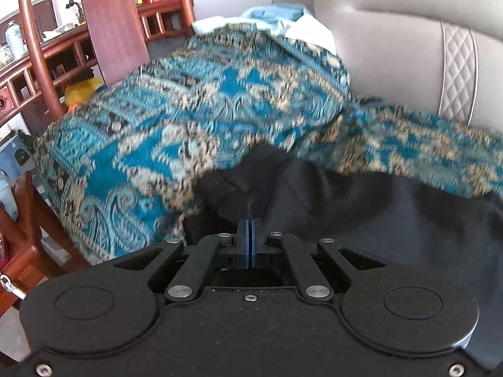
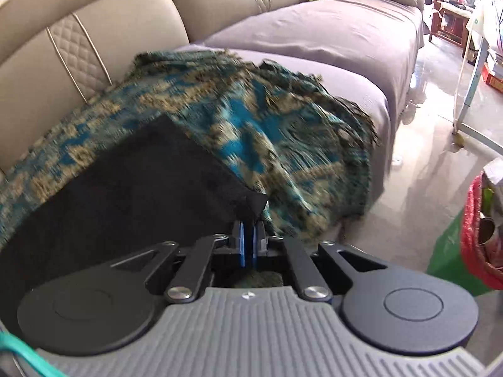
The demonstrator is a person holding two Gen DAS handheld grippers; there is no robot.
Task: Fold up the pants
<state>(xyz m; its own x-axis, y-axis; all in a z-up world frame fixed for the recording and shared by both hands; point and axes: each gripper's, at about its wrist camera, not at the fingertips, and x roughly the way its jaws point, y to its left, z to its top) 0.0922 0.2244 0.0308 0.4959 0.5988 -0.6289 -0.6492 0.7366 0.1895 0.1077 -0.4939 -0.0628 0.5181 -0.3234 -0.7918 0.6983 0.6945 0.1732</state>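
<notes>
Black pants (image 1: 361,207) lie on a teal and gold patterned throw (image 1: 188,110) spread over a sofa seat. My left gripper (image 1: 249,224) is shut, its blue pads pressed together on a thin edge of the black pants fabric. In the right wrist view the pants (image 2: 132,188) stretch left across the throw (image 2: 276,132). My right gripper (image 2: 248,227) is shut on a corner of the pants, which pokes up between its pads.
The beige leather sofa back (image 1: 408,56) rises behind the throw. A purple-covered seat (image 2: 330,40) extends beyond. A wooden chair (image 1: 107,25) and shelf (image 1: 63,53) stand left. A red bag (image 2: 481,226) and green bag (image 2: 446,251) sit on the floor at right.
</notes>
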